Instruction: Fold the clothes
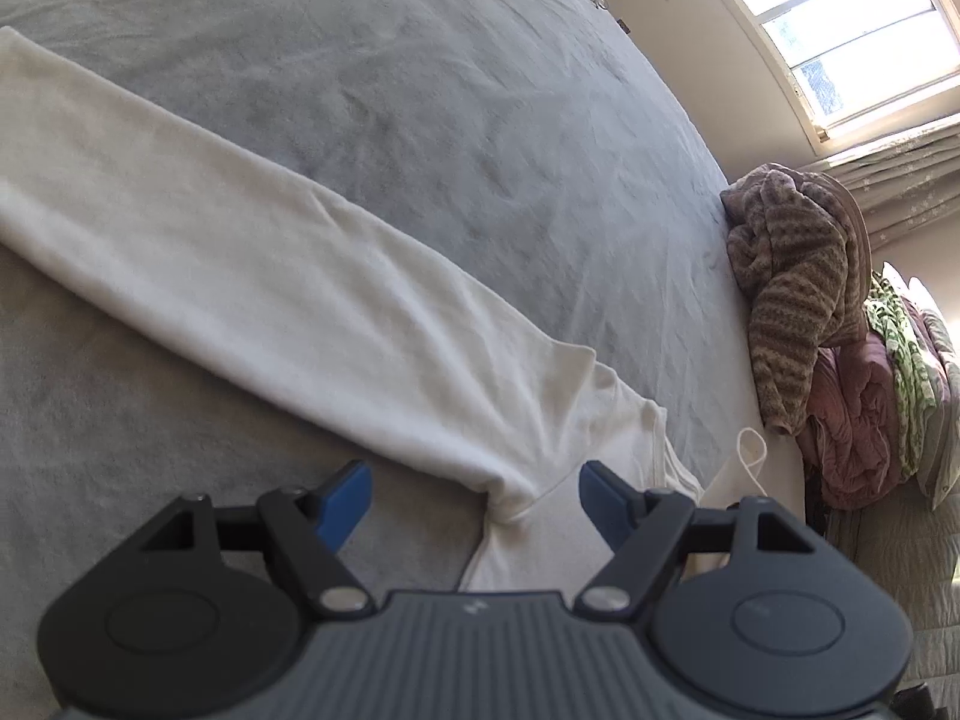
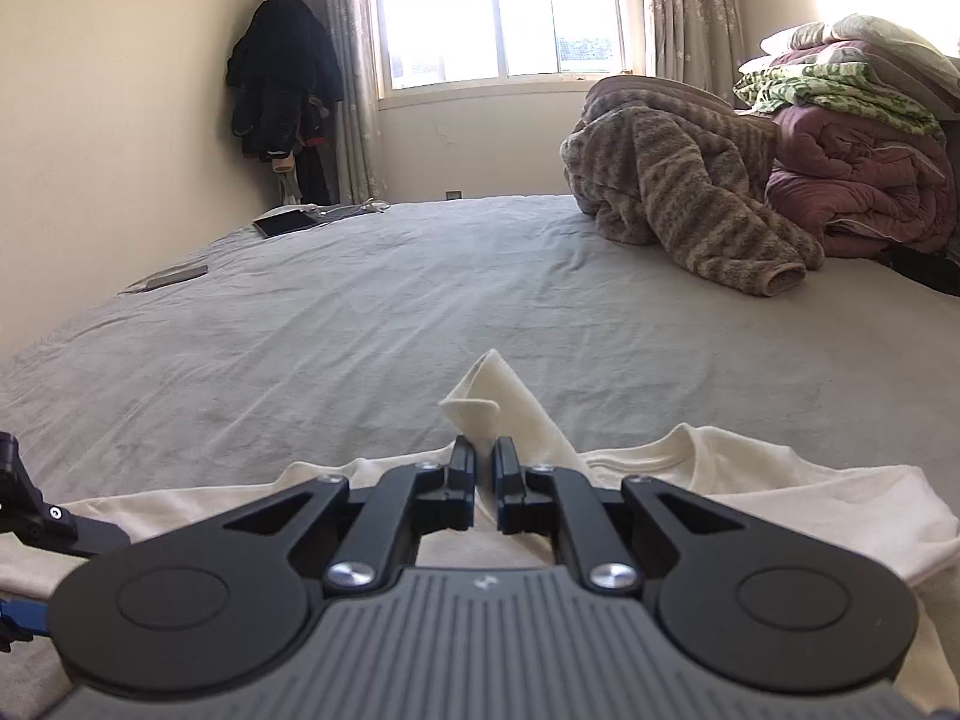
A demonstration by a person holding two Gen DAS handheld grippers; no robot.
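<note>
A cream long-sleeved shirt (image 1: 252,276) lies on the grey bed (image 1: 420,90). In the left wrist view one sleeve stretches flat toward the upper left. My left gripper (image 1: 474,495) hangs open over the armpit fold, blue fingertips (image 1: 348,501) apart on either side of it, holding nothing. In the right wrist view my right gripper (image 2: 485,468) is shut on a raised flap of the cream shirt (image 2: 498,402), which sticks up between the fingers. The shirt's neckline (image 2: 708,450) lies just right of it.
A brown striped fleece garment (image 2: 678,198) is heaped at the bed's far side, against stacked quilts (image 2: 858,180). A tablet (image 2: 285,221) and a phone (image 2: 174,276) lie at the far left. Dark coats (image 2: 282,78) hang in the corner by the window (image 2: 498,6).
</note>
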